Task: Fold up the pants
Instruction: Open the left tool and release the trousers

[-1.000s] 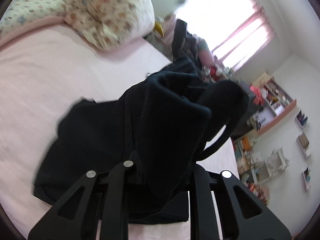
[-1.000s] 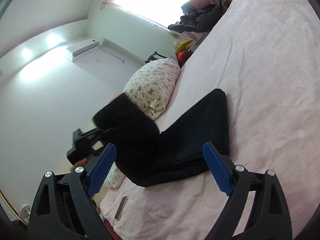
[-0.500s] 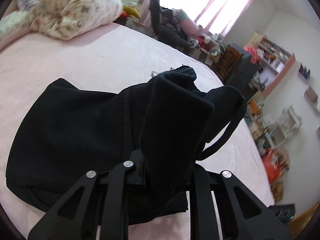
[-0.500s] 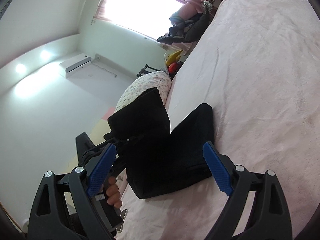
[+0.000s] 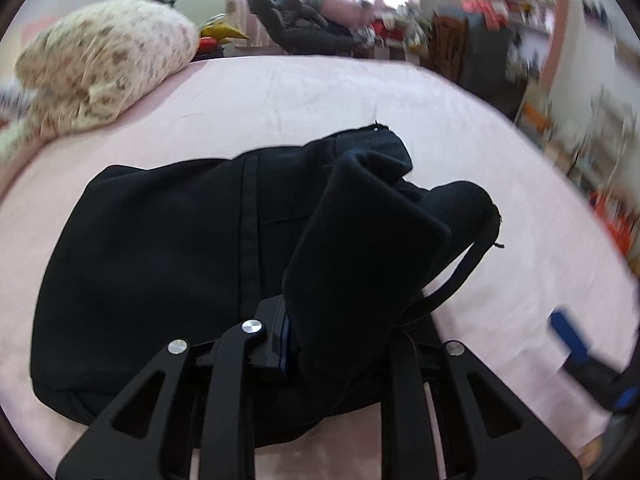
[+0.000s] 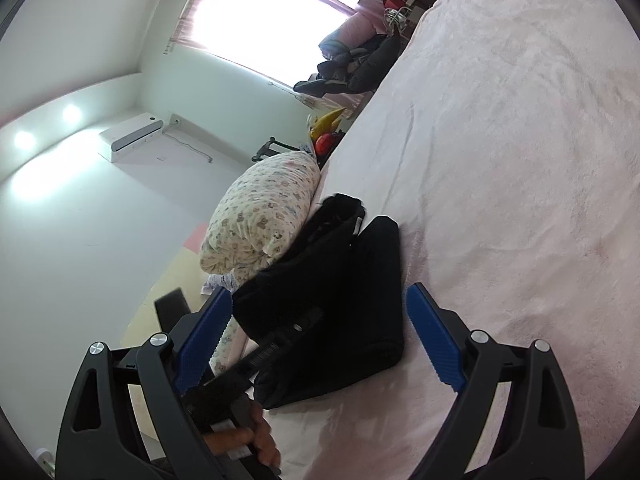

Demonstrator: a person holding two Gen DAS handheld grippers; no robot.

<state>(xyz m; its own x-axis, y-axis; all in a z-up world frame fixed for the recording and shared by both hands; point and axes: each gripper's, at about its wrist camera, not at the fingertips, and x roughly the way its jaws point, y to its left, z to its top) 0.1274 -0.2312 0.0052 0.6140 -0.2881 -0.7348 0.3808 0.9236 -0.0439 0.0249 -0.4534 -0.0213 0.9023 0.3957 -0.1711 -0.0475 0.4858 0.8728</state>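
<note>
Black pants [image 5: 160, 260] lie folded on the pink bed [image 5: 300, 92]. My left gripper [image 5: 340, 332] pinches one end of them, a bunched fold [image 5: 360, 248] with a loop of waistband hanging to its right, low over the rest of the cloth. Its jaws are opening slightly with the fabric still between them. In the right wrist view the pants [image 6: 360, 300] lie beside the pillow, with a hand [image 6: 248, 444] holding the left gripper at their near end. My right gripper [image 6: 318, 296] hovers wide open in front of the pants, with nothing gripped; its blue pad [image 5: 568, 336] shows at the lower right.
A patterned pillow [image 5: 108, 60] sits at the bed's far left, next to the pants [image 6: 264, 216]. Dark clothes [image 5: 304, 28] are piled under the window past the bed. Shelves and clutter [image 5: 520, 20] line the right wall. Bare pink bedspread [image 6: 520, 160] stretches to the right.
My left gripper has swung down and across with the held end, laying it over the rest of the pants, and it has rolled toward level. The right gripper has stayed put, open.
</note>
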